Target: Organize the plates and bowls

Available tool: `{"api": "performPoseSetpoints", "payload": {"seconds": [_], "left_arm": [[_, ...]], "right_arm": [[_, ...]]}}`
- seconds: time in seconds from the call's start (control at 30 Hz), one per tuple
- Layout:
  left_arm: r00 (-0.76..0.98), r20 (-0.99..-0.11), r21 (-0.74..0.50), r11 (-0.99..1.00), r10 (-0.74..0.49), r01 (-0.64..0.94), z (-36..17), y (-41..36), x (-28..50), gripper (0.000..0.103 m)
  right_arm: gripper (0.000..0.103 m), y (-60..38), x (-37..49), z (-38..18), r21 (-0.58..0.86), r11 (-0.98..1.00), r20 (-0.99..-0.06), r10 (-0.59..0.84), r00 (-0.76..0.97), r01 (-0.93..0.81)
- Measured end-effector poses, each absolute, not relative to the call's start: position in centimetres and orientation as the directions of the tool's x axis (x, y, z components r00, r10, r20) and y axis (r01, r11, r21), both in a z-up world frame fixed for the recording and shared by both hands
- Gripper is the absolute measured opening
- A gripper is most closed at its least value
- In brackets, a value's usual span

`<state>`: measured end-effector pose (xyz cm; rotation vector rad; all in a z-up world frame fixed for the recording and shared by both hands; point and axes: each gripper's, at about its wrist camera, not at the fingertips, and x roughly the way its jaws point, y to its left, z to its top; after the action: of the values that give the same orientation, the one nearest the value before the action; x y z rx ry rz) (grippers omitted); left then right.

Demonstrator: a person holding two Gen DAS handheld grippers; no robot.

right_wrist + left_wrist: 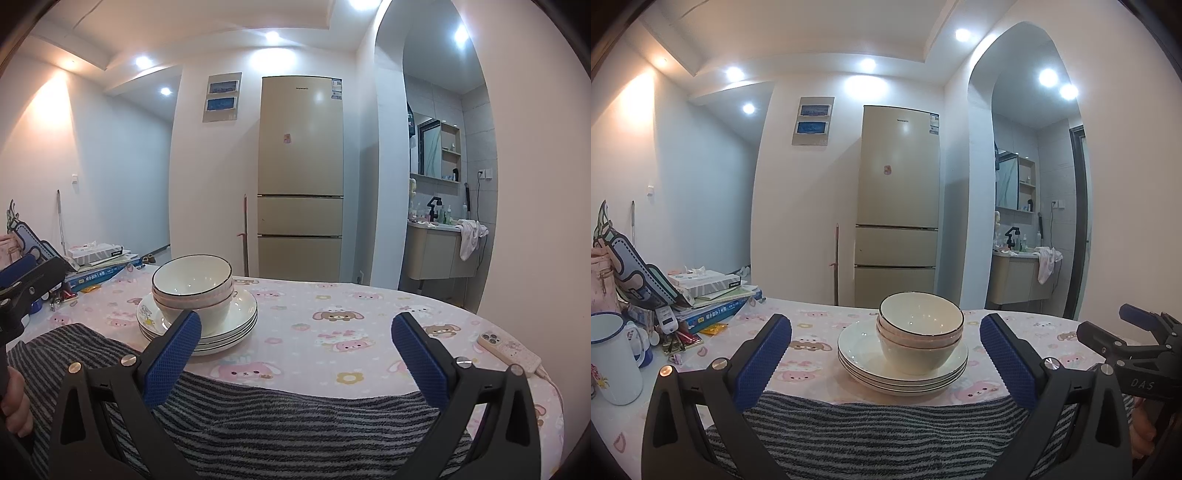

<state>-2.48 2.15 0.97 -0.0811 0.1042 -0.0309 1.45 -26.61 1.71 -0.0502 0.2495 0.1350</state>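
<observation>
Cream bowls [921, 328] with dark rims sit nested upright on a stack of white plates [860, 350] on the pink cartoon tablecloth. My left gripper [886, 343] is open, level with the stack and short of it, nothing between its blue pads. In the right wrist view the same bowls [192, 288] and plates [240, 314] lie ahead to the left. My right gripper [295, 343] is open and empty, its left pad in front of the plates' near edge. Each gripper shows in the other's view: the right gripper [1137, 343] and the left gripper [22, 284].
A grey striped towel [886, 432] covers the table's near edge. A white enamel mug [611, 358], books [713, 299] and clutter crowd the left side. A phone in a pink case [511, 352] lies at the right. A fridge [897, 206] stands behind the table.
</observation>
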Motion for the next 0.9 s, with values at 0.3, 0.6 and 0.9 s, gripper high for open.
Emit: {"api": "performPoseSetpoints", "payload": {"seconds": [0.3,0.6,0.9], "left_arm": [[0.996,-0.084,-0.090,0.996,-0.031,0.023,1.00,2.40,-2.63,0.103],[0.995,-0.090,-0.088,0.996,-0.031,0.024,0.87,2.61,-2.78,0.103],[0.995,-0.092,-0.087,0.996,-0.032,0.024,0.83,2.61,-2.77,0.103]], "right_arm": [[0.103,-26.58,1.42,1.67,-0.033,0.990,-0.249,0.127,0.960,-0.139],[0.103,-26.61,1.42,1.70,-0.033,0.990,-0.249,0.127,0.960,-0.139],[0.103,-26.63,1.42,1.72,-0.033,0.990,-0.250,0.127,0.960,-0.139]]}}
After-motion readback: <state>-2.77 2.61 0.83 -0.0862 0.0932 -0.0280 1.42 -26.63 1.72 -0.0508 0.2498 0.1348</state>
